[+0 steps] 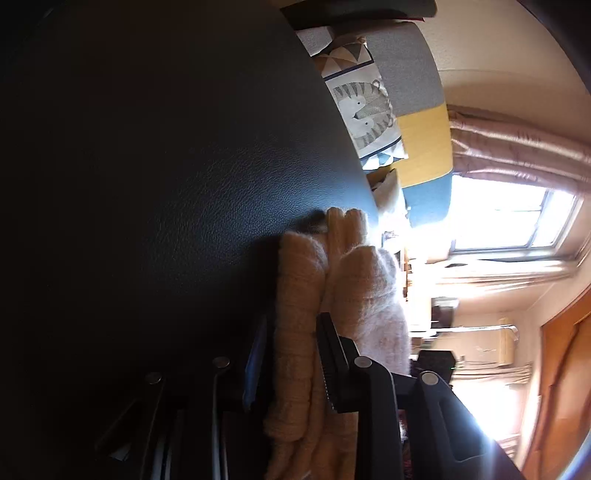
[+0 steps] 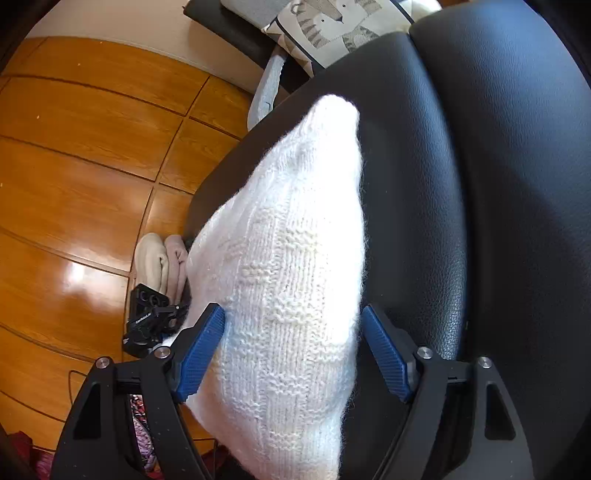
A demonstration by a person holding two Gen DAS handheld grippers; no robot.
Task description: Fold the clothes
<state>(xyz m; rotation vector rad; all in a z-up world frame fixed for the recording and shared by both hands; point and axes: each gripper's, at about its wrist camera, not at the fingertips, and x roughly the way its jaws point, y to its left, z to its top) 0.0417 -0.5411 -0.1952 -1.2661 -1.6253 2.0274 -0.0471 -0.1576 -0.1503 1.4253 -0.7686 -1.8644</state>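
Observation:
A white knitted garment [image 2: 303,206] lies in a long folded bundle on a black leather seat [image 2: 498,184]. My right gripper [image 2: 291,310] straddles its near end with the blue pads [image 2: 384,354] standing wide; the right-hand pad is clear of the wool, so it is open. In the left wrist view, which is rolled on its side, the same knit [image 1: 362,288] looks peach in shadow against the dark seat [image 1: 147,184]. One uncrushed fold of it fills the gap of my left gripper [image 1: 295,321], which is open.
A wooden floor [image 2: 74,147] lies left of the seat, with rolled pale clothes [image 2: 159,262] and a black gadget [image 2: 147,321] on it. A cat-print cushion [image 2: 332,26] sits past the seat's far edge. A bright window [image 1: 498,214] glares in the left view.

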